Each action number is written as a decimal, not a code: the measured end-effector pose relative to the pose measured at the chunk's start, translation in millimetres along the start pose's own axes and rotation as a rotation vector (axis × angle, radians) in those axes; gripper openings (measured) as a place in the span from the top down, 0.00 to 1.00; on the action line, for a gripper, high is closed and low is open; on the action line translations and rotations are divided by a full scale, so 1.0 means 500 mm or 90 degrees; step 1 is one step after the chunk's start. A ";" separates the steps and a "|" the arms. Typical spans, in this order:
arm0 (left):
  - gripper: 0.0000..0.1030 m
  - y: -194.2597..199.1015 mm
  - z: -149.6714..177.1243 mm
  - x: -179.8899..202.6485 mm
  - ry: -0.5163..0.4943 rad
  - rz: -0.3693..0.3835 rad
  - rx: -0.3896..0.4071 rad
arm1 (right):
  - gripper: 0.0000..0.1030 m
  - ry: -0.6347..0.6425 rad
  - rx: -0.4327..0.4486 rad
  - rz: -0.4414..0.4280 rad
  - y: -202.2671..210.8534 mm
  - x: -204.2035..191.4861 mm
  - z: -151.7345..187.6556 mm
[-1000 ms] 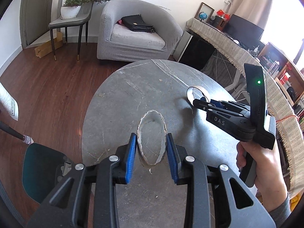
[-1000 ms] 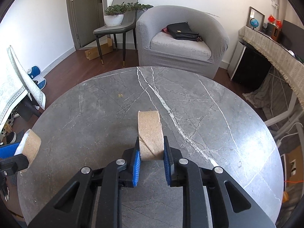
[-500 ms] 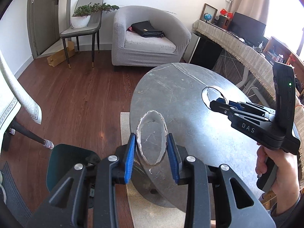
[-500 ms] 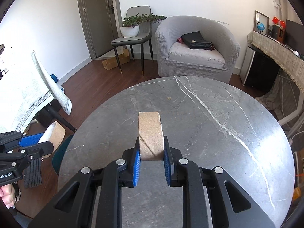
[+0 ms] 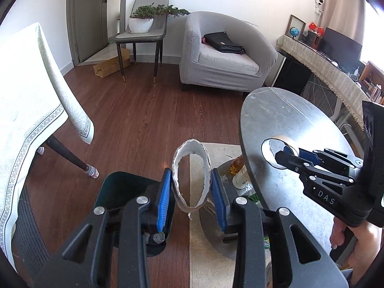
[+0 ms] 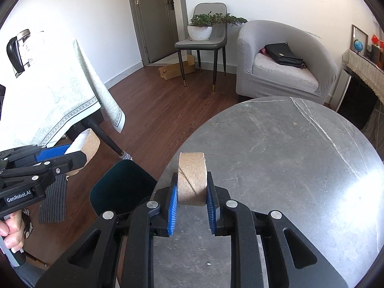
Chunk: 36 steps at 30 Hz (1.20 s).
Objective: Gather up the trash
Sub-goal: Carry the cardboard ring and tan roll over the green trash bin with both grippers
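Note:
My left gripper (image 5: 191, 187) is shut on a squashed cardboard tape ring (image 5: 190, 176) and holds it in the air, left of the round grey table (image 5: 288, 124) and over the floor beside a dark teal bin (image 5: 124, 192). My right gripper (image 6: 192, 192) is shut on a brown cardboard roll (image 6: 192, 177) above the table's left edge (image 6: 276, 144). In the left wrist view the right gripper (image 5: 288, 156) shows with its roll (image 5: 276, 145). In the right wrist view the left gripper (image 6: 72, 153) shows with its ring (image 6: 90, 144). The bin (image 6: 122, 187) lies below between them.
A white-clothed table (image 5: 28, 100) stands at the left. A grey armchair (image 5: 225, 55) with a black bag, and a chair holding a potted plant (image 5: 144, 21), stand at the back. Bottles (image 5: 240, 172) sit under the round table on a beige rug (image 5: 208, 259).
Both grippers have swung left, still holding their cardboard pieces. The left one has left the tabletop and now hangs over the floor by the teal bin; the right is at the table's left edge.

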<state>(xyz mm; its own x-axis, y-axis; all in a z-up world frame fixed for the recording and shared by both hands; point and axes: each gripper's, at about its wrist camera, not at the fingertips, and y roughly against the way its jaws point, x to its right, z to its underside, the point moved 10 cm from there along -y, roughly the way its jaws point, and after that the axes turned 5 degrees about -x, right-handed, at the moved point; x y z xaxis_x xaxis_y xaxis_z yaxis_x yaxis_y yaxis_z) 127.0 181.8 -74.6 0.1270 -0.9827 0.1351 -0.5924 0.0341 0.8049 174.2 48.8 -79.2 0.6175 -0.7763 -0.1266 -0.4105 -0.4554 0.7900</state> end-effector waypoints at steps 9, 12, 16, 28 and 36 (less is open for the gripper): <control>0.66 -0.021 0.027 -0.098 0.017 -0.034 -0.012 | 0.80 0.042 -0.005 -0.047 -0.023 -0.110 -0.023; 0.66 -0.032 0.042 -0.134 0.026 -0.048 -0.023 | 0.80 0.060 -0.008 -0.060 -0.036 -0.150 -0.025; 0.66 -0.053 0.064 -0.182 0.047 -0.059 -0.038 | 0.80 0.073 -0.017 -0.077 -0.055 -0.193 -0.025; 0.66 -0.150 0.130 -0.247 0.085 -0.056 -0.105 | 0.80 0.083 -0.047 -0.104 -0.126 -0.259 -0.024; 0.60 -0.203 0.167 -0.285 0.097 -0.058 -0.155 | 0.80 0.096 -0.073 -0.107 -0.179 -0.291 -0.015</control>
<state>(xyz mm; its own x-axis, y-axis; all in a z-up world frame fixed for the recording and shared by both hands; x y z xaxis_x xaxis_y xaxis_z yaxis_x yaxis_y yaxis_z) 102.6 302.9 -223.6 0.2995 -0.9457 0.1261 -0.3667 0.0079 0.9303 126.1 205.6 -126.9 0.7673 -0.6160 -0.1785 -0.2200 -0.5142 0.8290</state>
